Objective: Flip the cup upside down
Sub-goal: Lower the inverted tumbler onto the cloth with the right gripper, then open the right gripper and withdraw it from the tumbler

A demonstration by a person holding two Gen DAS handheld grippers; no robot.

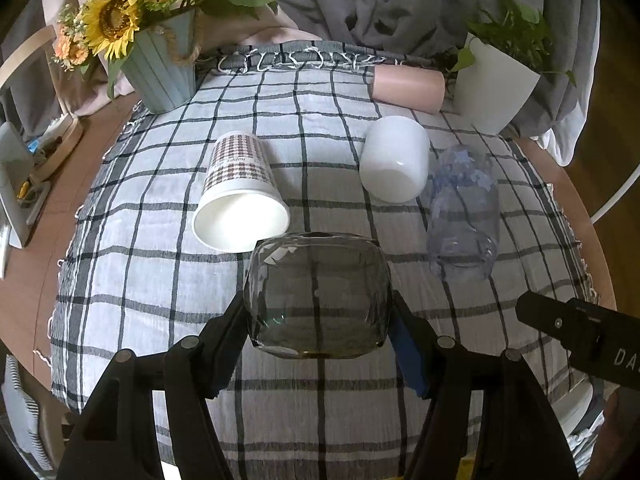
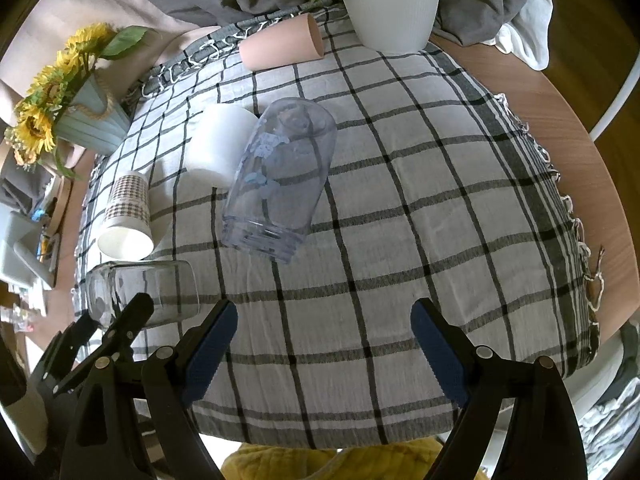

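Gripping smoky glass cup [image 1: 318, 296] between left tongs [image 1: 320, 334], cup on its side above checked cloth [image 1: 160, 320], long axis across the fingers, near worktop's front edge. Right tongs [image 2: 324, 344] spread, holding nothing.

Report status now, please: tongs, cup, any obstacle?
Left tongs shut on smoky glass cup, cup on its side. Right tongs open, empty. Paper cup close ahead-left.

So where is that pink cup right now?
The pink cup lies on its side at the far edge of the checked cloth, just left of the white plant pot and behind the white cup.
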